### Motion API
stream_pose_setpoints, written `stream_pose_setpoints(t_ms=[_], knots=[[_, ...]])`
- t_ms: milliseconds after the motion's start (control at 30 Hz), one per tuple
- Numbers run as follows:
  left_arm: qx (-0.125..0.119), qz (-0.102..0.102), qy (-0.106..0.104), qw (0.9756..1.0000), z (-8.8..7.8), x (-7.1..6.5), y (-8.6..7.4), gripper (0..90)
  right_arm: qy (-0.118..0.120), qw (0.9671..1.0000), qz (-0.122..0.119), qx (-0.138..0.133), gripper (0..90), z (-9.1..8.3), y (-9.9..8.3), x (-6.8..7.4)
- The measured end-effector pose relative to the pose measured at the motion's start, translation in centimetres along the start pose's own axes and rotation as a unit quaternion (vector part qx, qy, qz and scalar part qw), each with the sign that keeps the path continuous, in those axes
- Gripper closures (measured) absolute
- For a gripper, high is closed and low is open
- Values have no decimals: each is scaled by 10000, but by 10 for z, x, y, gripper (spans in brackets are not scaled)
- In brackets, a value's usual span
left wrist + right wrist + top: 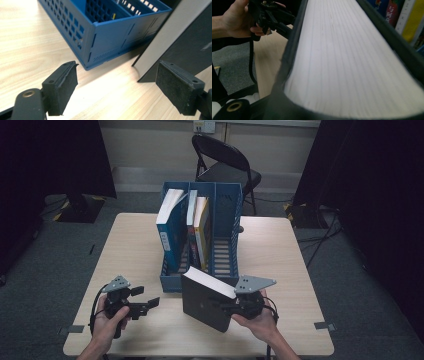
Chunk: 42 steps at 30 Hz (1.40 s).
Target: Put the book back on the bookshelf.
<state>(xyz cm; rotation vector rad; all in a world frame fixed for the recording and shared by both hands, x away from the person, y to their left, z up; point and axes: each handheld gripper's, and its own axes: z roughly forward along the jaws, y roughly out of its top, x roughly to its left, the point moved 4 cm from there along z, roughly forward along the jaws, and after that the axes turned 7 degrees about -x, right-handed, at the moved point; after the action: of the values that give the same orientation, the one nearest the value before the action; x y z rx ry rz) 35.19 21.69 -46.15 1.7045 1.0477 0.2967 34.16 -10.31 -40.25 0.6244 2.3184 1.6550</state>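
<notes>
From above, the right gripper (235,306) pinched the black book (206,301), upright just short of the blue file rack (220,200); shelving remained. In the left gripper view, the left gripper (125,87) gaped, spread and empty, book beside it. The right gripper view showed pages between its jaws.

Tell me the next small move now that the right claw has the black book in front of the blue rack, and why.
Probably lift the black book and carry it toward the rack's empty right slot. The right claw grips it by its edge, tilted, just before the rack; the other slots already hold books. The left claw is open and apart.
</notes>
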Motion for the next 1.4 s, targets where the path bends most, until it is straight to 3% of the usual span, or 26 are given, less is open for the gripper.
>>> stream_pose_setpoints(t_ms=[433,533,633,900,967,1400], knots=[[25,-53,339,9994,1,13,-4,158,-298,9995,98,1,527,-29,-9,-11],[39,-64,560,9984,2,17,-4,158,-416,9990,147,-3,527,-36,-11,-13],[42,-53,654,9978,4,21,-5,158,-511,9985,188,-1,527,-44,-14,-17],[37,-41,667,9978,1,26,-7,158,-764,9968,233,-26,526,-68,-22,-25],[34,-41,766,9970,1,28,-7,158,-826,9962,272,-35,527,-73,-24,-27],[81,-166,848,9962,0,31,-7,162,-1243,9913,438,-61,527,-100,-32,-41]])
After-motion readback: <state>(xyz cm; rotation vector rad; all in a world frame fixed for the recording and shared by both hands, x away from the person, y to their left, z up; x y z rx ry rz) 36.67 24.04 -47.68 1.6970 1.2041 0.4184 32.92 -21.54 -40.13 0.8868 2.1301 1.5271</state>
